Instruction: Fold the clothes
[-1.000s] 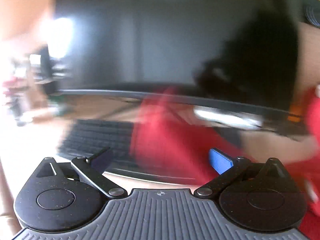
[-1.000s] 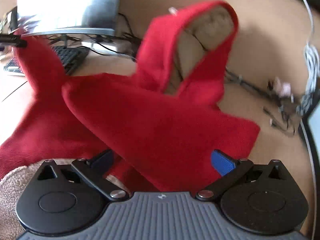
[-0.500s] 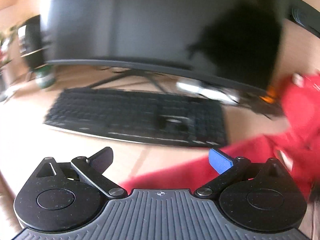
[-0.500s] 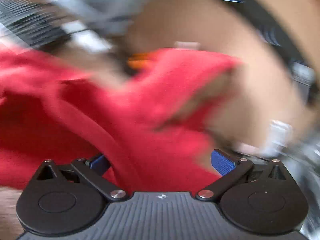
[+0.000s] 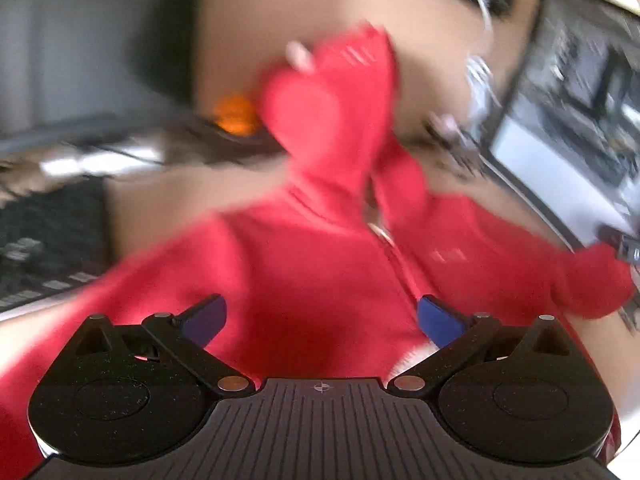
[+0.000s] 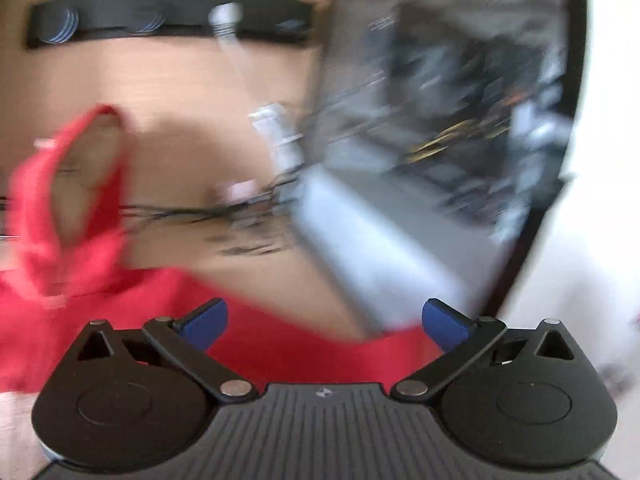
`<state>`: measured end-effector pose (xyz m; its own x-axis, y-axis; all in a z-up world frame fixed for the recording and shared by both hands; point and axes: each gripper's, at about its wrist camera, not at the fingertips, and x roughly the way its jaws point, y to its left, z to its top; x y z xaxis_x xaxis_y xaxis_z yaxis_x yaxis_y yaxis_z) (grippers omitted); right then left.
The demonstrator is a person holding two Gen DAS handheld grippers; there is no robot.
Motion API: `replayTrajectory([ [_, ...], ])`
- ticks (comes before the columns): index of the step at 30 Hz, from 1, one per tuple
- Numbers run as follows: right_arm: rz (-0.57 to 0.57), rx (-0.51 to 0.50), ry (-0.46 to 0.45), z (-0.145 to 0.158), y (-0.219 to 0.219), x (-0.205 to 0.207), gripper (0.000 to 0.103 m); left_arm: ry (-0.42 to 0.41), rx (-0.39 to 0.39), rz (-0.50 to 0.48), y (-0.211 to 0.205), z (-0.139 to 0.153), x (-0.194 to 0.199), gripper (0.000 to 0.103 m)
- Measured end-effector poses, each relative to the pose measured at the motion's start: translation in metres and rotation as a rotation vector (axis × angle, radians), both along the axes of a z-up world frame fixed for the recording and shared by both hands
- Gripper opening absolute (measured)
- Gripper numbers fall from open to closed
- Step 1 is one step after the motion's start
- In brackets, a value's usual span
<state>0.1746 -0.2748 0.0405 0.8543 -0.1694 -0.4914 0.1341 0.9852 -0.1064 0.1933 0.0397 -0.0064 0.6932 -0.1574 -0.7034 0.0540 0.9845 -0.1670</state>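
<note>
Red fleece fills the lower middle of the left wrist view: a hooded zip-up jacket (image 5: 304, 264) lies spread on the wooden desk (image 5: 304, 8), front up, its zipper (image 5: 390, 252) running down the chest and its hood (image 5: 336, 112) pointing away toward the wall. One sleeve reaches out to the right, where its cuff (image 5: 592, 284) ends close to a laptop (image 5: 568, 128). The left gripper (image 5: 320, 314) sits over the jacket's chest with its blue-tipped jaws wide apart and nothing between them. In the right wrist view the same jacket lies low and left, the hood opening showing a tan lining (image 6: 86, 184). The right gripper (image 6: 324, 320) is over the garment's red edge, jaws likewise spread and empty. Beyond the jacket are tangled cables (image 6: 224, 220), a dark keyboard (image 5: 44, 240) at the left, an orange object (image 5: 236, 116), and a black strip (image 6: 168, 12) on the wall. Both views are heavily motion-blurred.
</note>
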Motion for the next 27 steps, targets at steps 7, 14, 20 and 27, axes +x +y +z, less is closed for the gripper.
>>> replayTrajectory([
  [7, 0.38, 0.199, 0.183, -0.041, 0.052, 0.05, 0.103, 0.104, 0.035, 0.028, -0.012, -0.038, 0.011, 0.103],
  [14, 0.46, 0.189, 0.243, -0.07, 0.097, 0.079, 0.103, 0.114, 0.088, 0.056, 0.003, -0.041, 0.005, 0.103],
  [20, 0.633, 0.098, 0.302, -0.066, 0.138, 0.099, 0.103, 0.127, 0.08, 0.128, 0.031, -0.042, 0.005, 0.103],
  [27, 0.62, -0.086, -0.003, 0.026, 0.147, 0.146, 0.103, 0.108, 0.004, 0.168, 0.029, -0.033, 0.004, 0.103],
])
